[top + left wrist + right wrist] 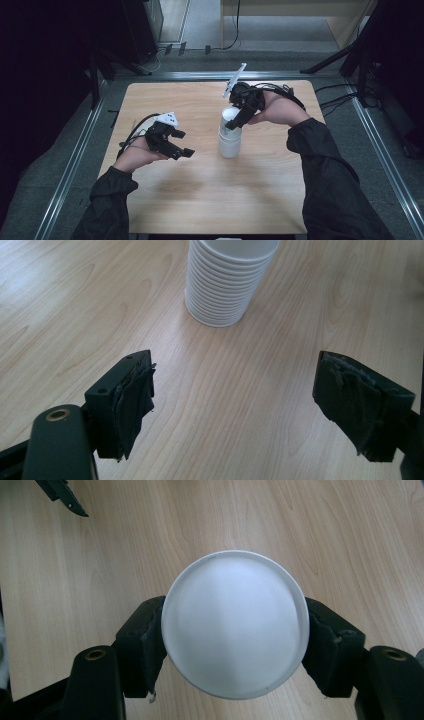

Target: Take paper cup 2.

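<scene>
Cups [230, 142], white and nested into one stack, stand upright near the middle of the light wood counter [200, 210]. In the left gripper view the stack [225, 285] rests base-down on the bare wood, its rims showing as close ridges up the side.

Right gripper [235, 122]: it comes at the top of the stack from the far right side, pointing down over it. In the right gripper view the round white top cup [234, 622] sits between the two black jaws, its rim toward the camera, and both pads [147, 647] press against its sides. The gripper is closed on that top cup. Whether the top cup has parted from the rest of the stack cannot be told from these views.

Left gripper [182, 144]: it is held off to the left of the stack, well apart from it, above the counter. In its own view the jaws stand wide with only wood grain between them; the worn pads [135, 400] touch nothing. It is open and holds nothing.

Counter surface: wood grain, with the stack as the sole item standing on it. Dark sleeves [325, 170] enter from the near edge.
</scene>
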Available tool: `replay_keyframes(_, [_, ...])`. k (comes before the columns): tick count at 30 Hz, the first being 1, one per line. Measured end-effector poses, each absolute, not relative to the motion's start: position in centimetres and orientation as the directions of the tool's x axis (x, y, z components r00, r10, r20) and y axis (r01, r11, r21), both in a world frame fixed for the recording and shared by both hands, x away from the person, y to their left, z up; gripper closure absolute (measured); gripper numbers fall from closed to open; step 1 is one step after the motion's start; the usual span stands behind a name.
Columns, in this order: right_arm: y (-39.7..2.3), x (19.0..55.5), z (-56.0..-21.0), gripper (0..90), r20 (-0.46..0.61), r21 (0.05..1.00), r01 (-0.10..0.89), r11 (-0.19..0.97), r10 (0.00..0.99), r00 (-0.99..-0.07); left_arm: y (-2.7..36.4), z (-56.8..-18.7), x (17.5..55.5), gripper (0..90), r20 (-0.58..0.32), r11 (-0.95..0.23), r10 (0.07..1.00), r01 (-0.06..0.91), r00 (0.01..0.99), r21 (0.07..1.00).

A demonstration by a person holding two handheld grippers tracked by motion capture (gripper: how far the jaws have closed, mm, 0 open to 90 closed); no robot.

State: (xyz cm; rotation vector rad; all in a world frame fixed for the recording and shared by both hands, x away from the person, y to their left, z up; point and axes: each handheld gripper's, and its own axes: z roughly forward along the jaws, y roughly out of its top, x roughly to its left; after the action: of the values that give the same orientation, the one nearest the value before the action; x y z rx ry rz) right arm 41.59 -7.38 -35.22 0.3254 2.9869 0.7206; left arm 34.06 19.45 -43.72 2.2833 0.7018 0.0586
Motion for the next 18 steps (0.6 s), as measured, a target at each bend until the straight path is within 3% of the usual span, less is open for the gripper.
replay_keyframes(18, [-7.3,41.0,-31.6,34.2,-0.004,0.445,0.198,0.873,0.223,-0.975,19.6,-43.7,34.0,16.8,-0.16,-0.577,0.496,0.462,0.853,0.674])
